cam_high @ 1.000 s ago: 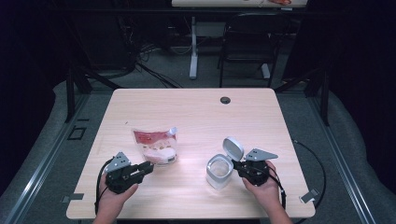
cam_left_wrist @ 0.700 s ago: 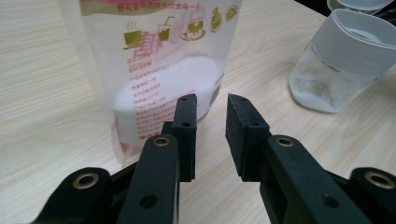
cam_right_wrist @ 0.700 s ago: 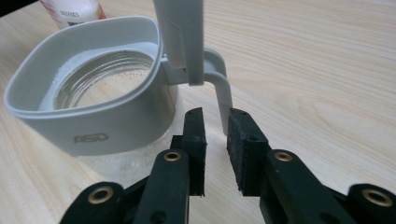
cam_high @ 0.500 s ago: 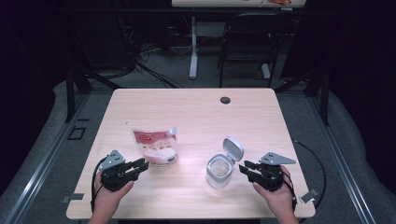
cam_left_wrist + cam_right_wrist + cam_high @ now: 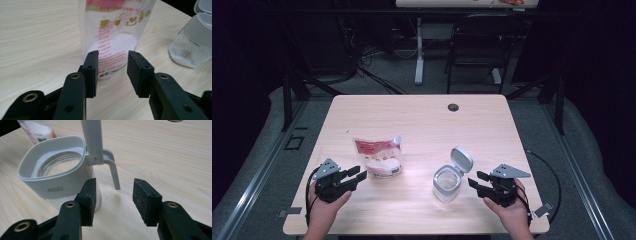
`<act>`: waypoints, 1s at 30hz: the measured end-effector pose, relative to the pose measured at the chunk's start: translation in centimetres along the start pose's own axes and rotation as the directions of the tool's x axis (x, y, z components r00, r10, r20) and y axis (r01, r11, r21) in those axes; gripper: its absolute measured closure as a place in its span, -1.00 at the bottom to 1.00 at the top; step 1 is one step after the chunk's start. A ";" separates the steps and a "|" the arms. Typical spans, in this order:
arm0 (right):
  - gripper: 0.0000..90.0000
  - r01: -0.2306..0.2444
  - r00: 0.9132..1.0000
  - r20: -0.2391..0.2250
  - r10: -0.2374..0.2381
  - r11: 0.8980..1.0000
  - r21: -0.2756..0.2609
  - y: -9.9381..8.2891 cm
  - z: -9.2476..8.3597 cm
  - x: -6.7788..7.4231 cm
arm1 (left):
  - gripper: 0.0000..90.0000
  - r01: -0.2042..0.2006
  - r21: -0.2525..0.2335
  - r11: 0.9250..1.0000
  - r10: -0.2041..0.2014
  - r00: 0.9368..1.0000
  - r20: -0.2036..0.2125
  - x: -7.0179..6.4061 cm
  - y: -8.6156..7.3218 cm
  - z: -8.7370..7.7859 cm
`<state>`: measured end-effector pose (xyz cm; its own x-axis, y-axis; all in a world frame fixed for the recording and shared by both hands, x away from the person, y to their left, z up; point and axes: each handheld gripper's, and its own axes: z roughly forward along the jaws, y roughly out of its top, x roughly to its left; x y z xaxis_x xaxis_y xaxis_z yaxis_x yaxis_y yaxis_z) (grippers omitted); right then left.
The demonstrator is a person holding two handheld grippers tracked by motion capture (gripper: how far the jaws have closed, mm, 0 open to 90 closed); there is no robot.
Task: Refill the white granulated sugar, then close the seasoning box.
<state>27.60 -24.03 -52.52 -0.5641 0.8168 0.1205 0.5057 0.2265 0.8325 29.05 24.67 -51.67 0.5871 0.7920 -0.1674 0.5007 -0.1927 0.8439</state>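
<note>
Wooden table [image 5: 422, 125]: pale, dark room around.
Left gripper [image 5: 354, 175]: jaws just been opening, released, nothing between; pouch [image 5: 377, 157] just ahead.
Right gripper [image 5: 477, 181]: jaws just been opening, released; jar [image 5: 447, 182] lid up, just beside.

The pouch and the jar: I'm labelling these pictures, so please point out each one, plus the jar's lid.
pouch [image 5: 377, 155], high view, on its printed front.
jar [image 5: 446, 182], high view, on its clear body.
lid [image 5: 461, 159], high view, on the flipped-up grey flap.
</note>
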 end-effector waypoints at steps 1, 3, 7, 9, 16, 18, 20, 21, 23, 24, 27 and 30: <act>0.25 0.003 1.000 0.001 -0.003 1.000 0.000 0.0 0.0 0.1 | 0.36 0.004 -0.003 1.000 -0.004 1.000 -0.002 0.1 0.0 0.0; 0.30 -0.003 1.000 -0.005 0.003 1.000 -0.005 0.1 -0.2 0.3 | 0.34 0.004 -0.004 1.000 -0.004 1.000 -0.006 0.2 0.0 -0.1; 0.39 0.006 1.000 -0.006 -0.007 1.000 -0.006 0.2 -0.4 0.6 | 0.34 0.008 -0.010 1.000 -0.008 1.000 -0.006 0.5 0.3 -0.1; 0.42 0.011 1.000 -0.008 -0.011 1.000 -0.007 0.2 -0.5 0.6 | 0.34 0.008 -0.017 1.000 -0.008 1.000 -0.010 0.6 0.6 -0.1; 0.44 0.007 1.000 -0.010 -0.007 1.000 -0.009 0.2 -0.8 0.7 | 0.33 0.007 -0.038 0.999 -0.007 1.000 -0.017 1.3 1.7 -0.5; 0.44 0.009 1.000 -0.011 -0.009 1.000 -0.011 0.2 -0.8 0.6 | 0.30 0.004 -0.048 0.999 -0.005 1.000 -0.020 1.5 2.0 -0.6; 0.44 0.006 1.000 -0.011 -0.006 1.000 -0.009 0.2 -0.8 0.6 | 0.26 0.006 -0.051 0.999 -0.007 1.000 -0.023 1.7 2.4 -0.6; 0.44 0.010 1.000 -0.011 -0.010 1.000 -0.005 0.2 -0.8 0.6 | 0.25 0.010 -0.053 0.999 -0.011 1.000 -0.021 1.8 2.5 -0.6; 0.43 0.004 1.000 -0.009 -0.004 1.000 -0.007 0.2 -0.8 0.6 | 0.25 0.015 -0.061 0.998 -0.016 1.000 -0.009 1.9 2.8 -0.4; 0.42 0.001 1.000 -0.009 -0.001 1.000 -0.011 0.2 -0.8 0.6 | 0.25 0.009 -0.060 0.998 -0.009 1.000 -0.001 1.9 2.9 -0.3; 0.41 0.000 1.000 -0.008 0.000 1.000 -0.016 0.3 -0.9 0.7 | 0.20 -0.016 -0.059 0.998 0.017 1.000 0.014 1.8 3.3 0.2; 0.43 -0.003 1.000 -0.017 0.002 1.000 -0.014 0.3 -1.1 0.7 | 0.11 -0.026 -0.035 0.999 0.027 0.999 0.027 1.8 3.7 0.7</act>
<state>26.62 -23.98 -51.55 -0.5741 0.8081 0.1317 0.4981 0.2170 0.8396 32.40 24.97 -49.26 0.6174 0.7705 -0.1585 0.4627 -0.1928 0.8653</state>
